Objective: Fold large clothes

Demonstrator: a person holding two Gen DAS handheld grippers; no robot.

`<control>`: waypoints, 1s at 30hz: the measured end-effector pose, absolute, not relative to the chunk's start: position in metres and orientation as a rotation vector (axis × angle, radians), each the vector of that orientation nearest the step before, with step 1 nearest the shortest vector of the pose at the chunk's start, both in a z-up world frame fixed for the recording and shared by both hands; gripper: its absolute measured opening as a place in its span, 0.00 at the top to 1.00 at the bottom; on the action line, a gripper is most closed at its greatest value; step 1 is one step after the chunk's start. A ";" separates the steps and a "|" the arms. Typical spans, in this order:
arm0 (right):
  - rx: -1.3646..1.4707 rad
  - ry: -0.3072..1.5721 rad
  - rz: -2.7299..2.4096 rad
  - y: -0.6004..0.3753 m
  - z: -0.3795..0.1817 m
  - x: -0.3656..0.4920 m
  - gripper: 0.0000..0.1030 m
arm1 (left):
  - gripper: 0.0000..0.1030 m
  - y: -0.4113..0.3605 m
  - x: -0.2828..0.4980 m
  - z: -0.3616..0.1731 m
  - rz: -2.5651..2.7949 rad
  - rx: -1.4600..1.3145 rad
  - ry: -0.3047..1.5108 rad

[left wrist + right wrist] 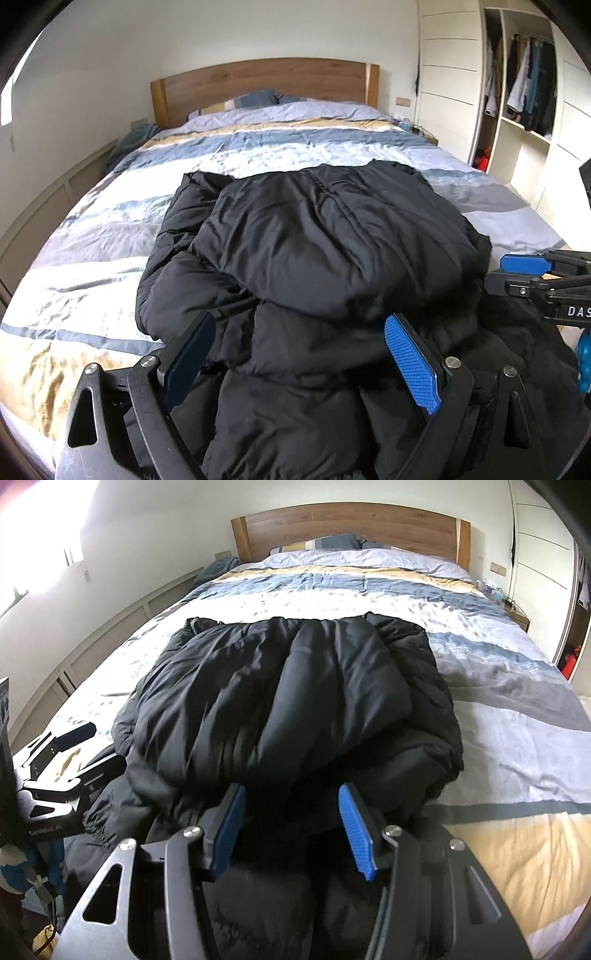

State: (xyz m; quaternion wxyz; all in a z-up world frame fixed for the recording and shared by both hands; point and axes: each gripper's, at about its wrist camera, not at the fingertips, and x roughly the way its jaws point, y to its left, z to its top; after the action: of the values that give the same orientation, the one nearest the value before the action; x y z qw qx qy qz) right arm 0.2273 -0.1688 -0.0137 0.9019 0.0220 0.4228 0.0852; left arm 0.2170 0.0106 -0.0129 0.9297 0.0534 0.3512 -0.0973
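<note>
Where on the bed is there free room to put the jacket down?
Free: the striped cover between the black jacket and the pillows, and the strip to its right. Crowded: the near edge, under the left gripper and right gripper.

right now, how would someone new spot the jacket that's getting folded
Start at the big bed with the wooden headboard and striped duvet. On its near half lies a puffy black jacket, partly folded over itself. It is the only dark, shiny, quilted thing against the pale stripes.
</note>
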 end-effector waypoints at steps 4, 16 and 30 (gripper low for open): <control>0.072 0.873 0.174 -0.171 -0.014 0.211 0.50 | 0.11 0.008 0.197 -0.005 -0.210 0.126 0.686; 0.155 0.814 0.146 -0.193 0.001 0.148 0.50 | 0.09 0.014 0.146 0.022 -0.204 0.108 0.616; 0.231 0.773 0.035 -0.235 0.005 0.072 0.43 | 0.02 0.029 0.085 0.040 -0.177 0.091 0.571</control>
State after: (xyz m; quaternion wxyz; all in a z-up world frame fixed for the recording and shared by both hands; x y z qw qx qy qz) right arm 0.0718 -0.2355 0.0045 0.9197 0.1124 0.3759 0.0169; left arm 0.0847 0.0289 0.0397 0.9546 0.0449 0.2814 -0.0870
